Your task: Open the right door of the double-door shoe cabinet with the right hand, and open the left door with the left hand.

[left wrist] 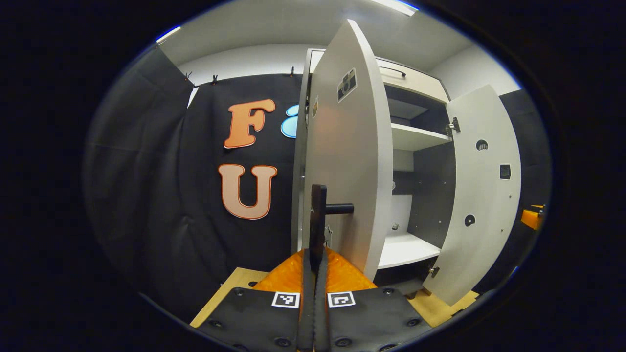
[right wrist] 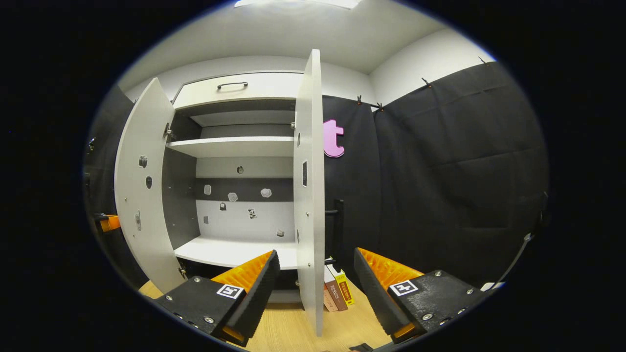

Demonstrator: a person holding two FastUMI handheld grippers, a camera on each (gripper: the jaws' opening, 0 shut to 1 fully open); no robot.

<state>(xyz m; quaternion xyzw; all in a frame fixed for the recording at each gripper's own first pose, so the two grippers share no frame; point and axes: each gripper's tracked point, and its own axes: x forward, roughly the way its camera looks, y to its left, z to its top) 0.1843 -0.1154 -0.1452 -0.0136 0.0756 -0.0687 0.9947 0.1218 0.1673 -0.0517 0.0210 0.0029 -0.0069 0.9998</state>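
Note:
The shoe cabinet stands with both doors swung open. In the left gripper view the left door is nearly edge-on right ahead, and my left gripper is shut on its black bar handle. The right door hangs open farther right. In the right gripper view the right door faces me edge-on, its black handle on the far side. My right gripper is open, one finger on each side of that door's edge, not pressing it. The left door is at the left.
White shelves and small stickers show inside the cabinet. A drawer with a dark handle sits on top. A few books stand on the wooden floor by the right door. Black cloth walls close in both sides.

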